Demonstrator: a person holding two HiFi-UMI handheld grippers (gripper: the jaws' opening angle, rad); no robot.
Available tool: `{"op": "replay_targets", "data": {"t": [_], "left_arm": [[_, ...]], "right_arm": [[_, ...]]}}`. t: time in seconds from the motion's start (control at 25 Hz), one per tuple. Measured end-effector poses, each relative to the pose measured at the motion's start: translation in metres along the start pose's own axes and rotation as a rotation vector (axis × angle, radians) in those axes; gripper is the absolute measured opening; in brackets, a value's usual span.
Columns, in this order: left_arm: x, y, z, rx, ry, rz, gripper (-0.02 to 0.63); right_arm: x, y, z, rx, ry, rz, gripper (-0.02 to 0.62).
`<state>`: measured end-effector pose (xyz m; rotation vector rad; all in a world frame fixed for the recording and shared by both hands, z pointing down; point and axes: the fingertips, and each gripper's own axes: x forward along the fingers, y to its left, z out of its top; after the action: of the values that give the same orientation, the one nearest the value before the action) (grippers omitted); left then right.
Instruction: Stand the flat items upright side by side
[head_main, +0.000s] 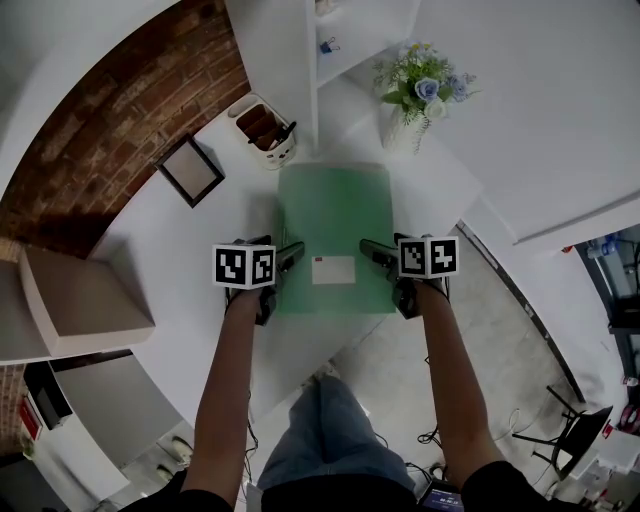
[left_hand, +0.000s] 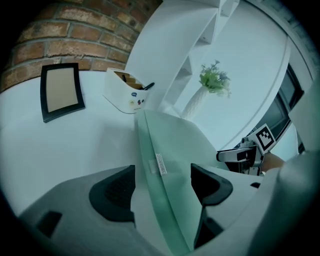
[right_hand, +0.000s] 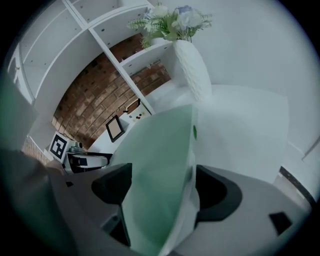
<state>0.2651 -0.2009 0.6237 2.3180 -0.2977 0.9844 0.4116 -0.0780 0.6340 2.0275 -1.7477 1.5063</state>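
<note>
Straddling the green folder (head_main: 333, 230), flat by the table's (head_main: 170, 245) near edge, left hand-held gripper (head_main: 289, 257) and right hand-held gripper (head_main: 374, 254) stand with jaws apart, unclamped; nothing upright yet.

Tabletop (head_main: 180, 250): white, with a curved edge. Black-framed picture (head_main: 190, 170): placed near the brick wall (head_main: 110, 130). White holder (head_main: 265, 128): brown contents are seen inside; set beside the white shelf unit (head_main: 290, 50). White vase (head_main: 405, 130): filled with green leaves and pale blue flowers. Beige box (head_main: 75, 300): seen left of the tabletop.
</note>
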Motion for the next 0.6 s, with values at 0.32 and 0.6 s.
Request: {"op": "replay_targets", "data": {"t": [0.32, 0.6], "left_arm": [[0.013, -0.007, -0.007, -0.016, 0.023, -0.006, 0.319], [0.011, -0.009, -0.004, 0.015, -0.010, 0.078, 0.319]], "right_arm": [[0.007, 0.001, -0.005, 0.005, 0.036, 0.006, 0.380], [0.002, -0.001, -0.008, -0.041, 0.020, -0.049, 0.347]]}}
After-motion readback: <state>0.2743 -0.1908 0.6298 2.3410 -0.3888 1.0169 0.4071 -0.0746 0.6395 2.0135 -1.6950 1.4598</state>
